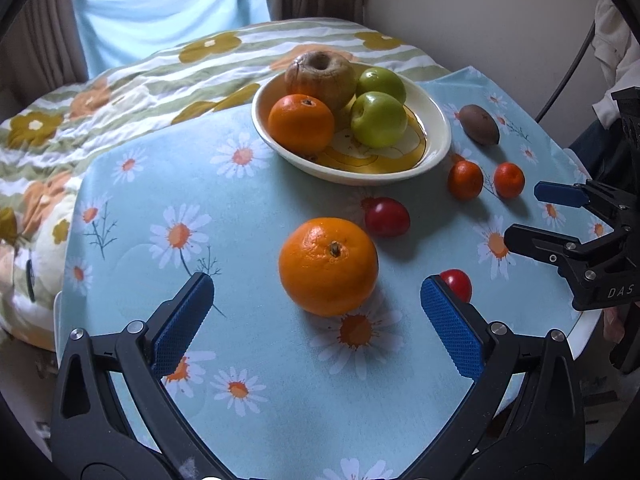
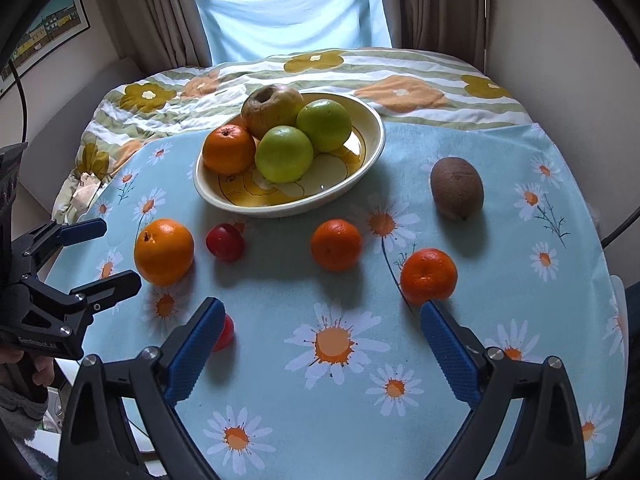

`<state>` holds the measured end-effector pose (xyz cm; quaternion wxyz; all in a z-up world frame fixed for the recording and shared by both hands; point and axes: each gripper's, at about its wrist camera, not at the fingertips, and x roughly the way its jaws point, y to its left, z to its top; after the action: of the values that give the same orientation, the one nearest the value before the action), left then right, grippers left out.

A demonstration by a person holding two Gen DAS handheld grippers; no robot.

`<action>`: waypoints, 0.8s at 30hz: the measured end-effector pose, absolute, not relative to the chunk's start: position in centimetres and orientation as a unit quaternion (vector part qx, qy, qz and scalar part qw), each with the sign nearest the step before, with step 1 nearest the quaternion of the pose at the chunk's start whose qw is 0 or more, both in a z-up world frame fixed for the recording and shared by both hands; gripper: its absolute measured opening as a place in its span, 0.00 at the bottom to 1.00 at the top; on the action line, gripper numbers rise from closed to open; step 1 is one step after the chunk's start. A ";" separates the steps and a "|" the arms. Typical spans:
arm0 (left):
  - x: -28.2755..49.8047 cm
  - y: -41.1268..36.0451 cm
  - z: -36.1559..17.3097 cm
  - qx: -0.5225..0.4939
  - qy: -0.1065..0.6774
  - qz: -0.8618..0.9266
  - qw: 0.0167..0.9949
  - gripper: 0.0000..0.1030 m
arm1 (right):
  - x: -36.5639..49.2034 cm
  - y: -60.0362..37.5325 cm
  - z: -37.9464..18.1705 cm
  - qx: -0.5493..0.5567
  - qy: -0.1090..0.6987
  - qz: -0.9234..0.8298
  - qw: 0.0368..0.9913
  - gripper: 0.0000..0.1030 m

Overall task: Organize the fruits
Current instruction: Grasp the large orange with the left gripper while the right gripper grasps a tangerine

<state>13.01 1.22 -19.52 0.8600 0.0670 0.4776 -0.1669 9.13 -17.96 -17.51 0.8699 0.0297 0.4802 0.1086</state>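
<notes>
A daisy-print tablecloth [image 2: 280, 312] covers the table, a curtained window behind it. The left gripper [image 1: 316, 300] hangs with jaws spread wide and empty; the large orange [image 1: 328, 266] lies on the cloth just ahead, between its fingertips but untouched. The right gripper [image 2: 322, 320] is likewise spread and holds nothing, a mandarin [image 2: 428, 276] just beyond its right fingertip and a small red fruit [image 2: 226, 332] partly hidden behind its left. The bowl [image 2: 372, 148] of fruit sits further ahead.
</notes>
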 end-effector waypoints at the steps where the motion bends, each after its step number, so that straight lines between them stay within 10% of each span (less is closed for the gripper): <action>1: 13.2 1.0 -19.8 0.068 0.480 -0.169 0.858 1.00 | 9.3 -17.9 -17.8 0.031 0.483 0.110 0.868 0.88; 9: 14.5 -0.3 -22.0 0.078 0.497 -0.182 0.845 0.99 | 11.0 -17.3 -19.5 0.038 0.504 0.113 0.855 0.76; 18: 15.7 -0.7 -23.3 0.079 0.514 -0.178 0.835 0.65 | 12.4 -16.2 -19.9 0.026 0.510 0.110 0.852 0.67; 24: 15.9 -0.3 -23.4 0.072 0.517 -0.182 0.833 0.64 | 13.6 -15.9 -20.1 0.023 0.512 0.104 0.852 0.61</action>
<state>15.87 -0.32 -23.36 0.8332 0.0719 0.5172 -0.1822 13.56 -15.91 -20.08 0.8522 0.0230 0.5124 0.1036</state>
